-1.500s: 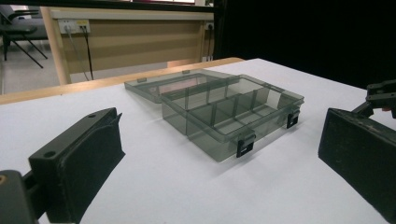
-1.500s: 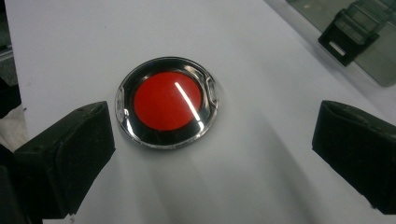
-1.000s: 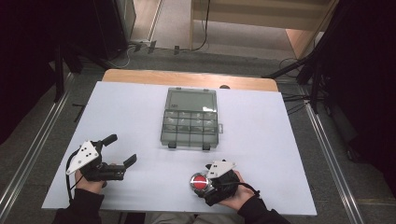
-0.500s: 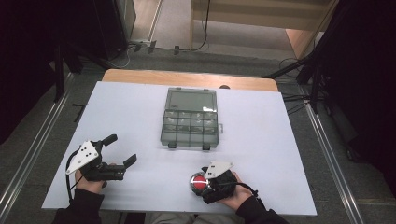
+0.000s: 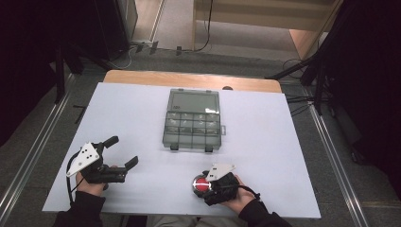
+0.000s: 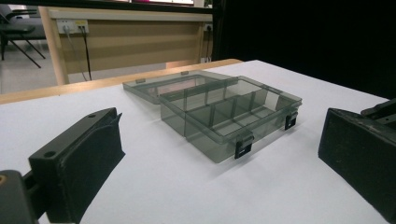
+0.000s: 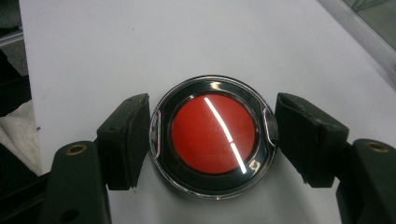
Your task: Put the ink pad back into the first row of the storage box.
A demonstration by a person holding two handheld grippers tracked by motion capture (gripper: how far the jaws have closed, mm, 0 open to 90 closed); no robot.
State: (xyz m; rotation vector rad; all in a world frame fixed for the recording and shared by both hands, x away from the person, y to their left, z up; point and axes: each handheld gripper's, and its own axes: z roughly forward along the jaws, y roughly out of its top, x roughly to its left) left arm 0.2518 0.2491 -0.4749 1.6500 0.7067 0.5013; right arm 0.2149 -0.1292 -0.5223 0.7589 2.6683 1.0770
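- White sheet covers the table point(image 5: 142, 113), with a strip of bare wood showing along the far edge, beyond both grippers.
- Grey floor runs round the table; metal rails flank it on either side, dark curtains stand to left and right, and cables trail across the floor past the far edge. From the left gripper view a wooden panel with sockets shows behind the table.
- Ahead of both grippers, about midway between them, a smoky translucent compartment box point(image 5: 193, 124) lies on the sheet, its lid folded back flat on the far side and two dark latches on the near wall.
- The right gripper point(image 5: 206, 185) lies low on the sheet near the table's near edge; its jaws have just been closing, and in the right gripper view the pads press on both sides of a round red-faced disc with a black and chrome rim point(image 7: 213, 135), clamping it where it sits on the sheet.
- The left gripper point(image 5: 122, 152) is held in the person's left hand, well apart from the box, jaws spread wide with bare sheet between them.
- What the disc is I cannot tell; its lower rim is partly hidden by glare, and in the high view the gripper body covers half of it.
- The box compartments are too murky to read for contents.
- Both forearms are cut off by the bottom of the high view.
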